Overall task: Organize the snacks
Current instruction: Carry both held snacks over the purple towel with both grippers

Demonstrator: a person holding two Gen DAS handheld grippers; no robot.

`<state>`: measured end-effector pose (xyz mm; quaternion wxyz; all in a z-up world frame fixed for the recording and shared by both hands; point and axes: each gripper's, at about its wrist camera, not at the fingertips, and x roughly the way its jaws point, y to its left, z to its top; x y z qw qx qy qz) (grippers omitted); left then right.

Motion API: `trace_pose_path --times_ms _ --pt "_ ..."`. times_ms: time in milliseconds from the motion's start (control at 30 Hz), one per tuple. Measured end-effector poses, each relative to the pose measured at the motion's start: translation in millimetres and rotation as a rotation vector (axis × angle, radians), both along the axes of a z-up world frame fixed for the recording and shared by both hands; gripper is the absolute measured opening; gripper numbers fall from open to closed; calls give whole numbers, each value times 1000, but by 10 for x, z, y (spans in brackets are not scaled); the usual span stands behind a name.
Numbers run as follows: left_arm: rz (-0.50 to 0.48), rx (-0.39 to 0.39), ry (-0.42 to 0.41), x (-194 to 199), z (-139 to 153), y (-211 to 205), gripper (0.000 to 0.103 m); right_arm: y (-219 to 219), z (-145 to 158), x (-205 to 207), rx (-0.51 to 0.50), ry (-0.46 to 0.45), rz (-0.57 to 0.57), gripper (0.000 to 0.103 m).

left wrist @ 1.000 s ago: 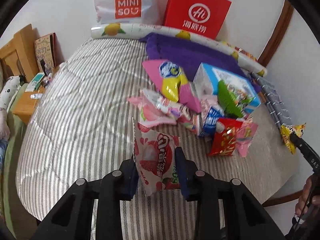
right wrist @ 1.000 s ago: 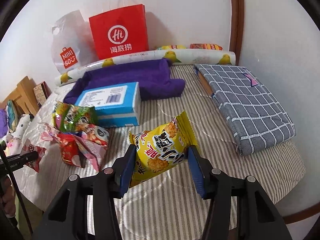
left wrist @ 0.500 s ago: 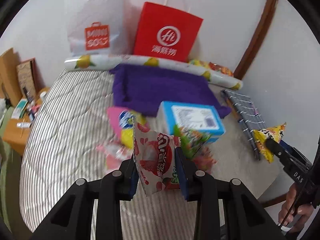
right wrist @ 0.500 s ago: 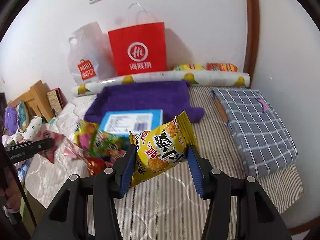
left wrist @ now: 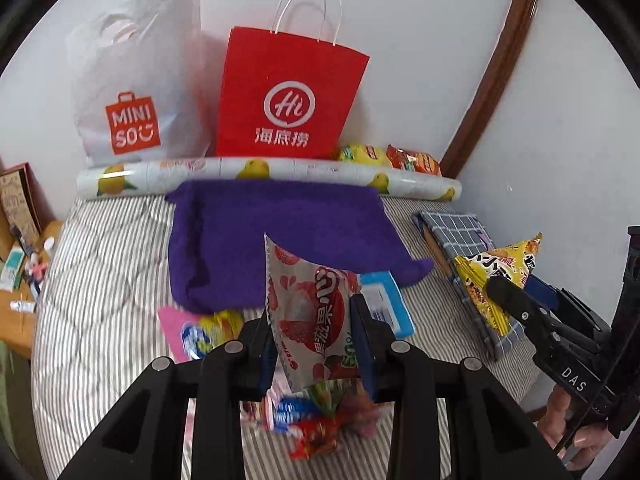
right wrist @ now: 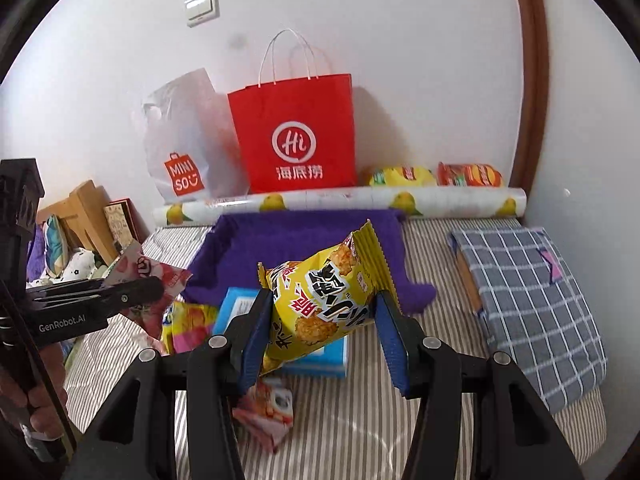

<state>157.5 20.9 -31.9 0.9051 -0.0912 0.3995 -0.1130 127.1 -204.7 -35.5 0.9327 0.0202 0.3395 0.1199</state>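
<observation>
My left gripper (left wrist: 314, 344) is shut on a pink-and-white lychee candy packet (left wrist: 308, 312), held upright above the snack pile (left wrist: 316, 424) on the striped bed. My right gripper (right wrist: 320, 338) is shut on a yellow rice-cracker bag (right wrist: 324, 300), raised over the blue box (right wrist: 240, 308). Each gripper shows in the other's view: the cracker bag (left wrist: 496, 276) at the right edge of the left wrist view, the candy packet (right wrist: 148, 276) at the left of the right wrist view. A red paper bag (left wrist: 288, 96) and a white plastic bag (left wrist: 136, 88) stand against the far wall.
A purple towel (left wrist: 280, 240) lies ahead, backed by a lemon-print roll (left wrist: 264, 172). Two snack bags (right wrist: 436, 174) sit behind the roll at the right. A grey checked folded cloth (right wrist: 532, 304) covers the bed's right side. A wooden bedside table (left wrist: 16, 304) stands left.
Both grippers have risen and moved forward toward the wall with their packets. The bags now stand fully in view, and the snack pile has slid down under the fingers.
</observation>
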Motion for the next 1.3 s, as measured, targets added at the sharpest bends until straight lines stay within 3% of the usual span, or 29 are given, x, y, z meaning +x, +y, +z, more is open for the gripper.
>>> trace_pose_path --times_ms 333,767,1300 --pt "13 40 -20 451 146 39 31 15 29 552 35 1 3 51" --pt "41 65 -18 1110 157 153 32 -12 55 1230 -32 -42 5 51" --pt "79 67 66 1813 -295 315 32 43 -386 2043 -26 33 27 51"
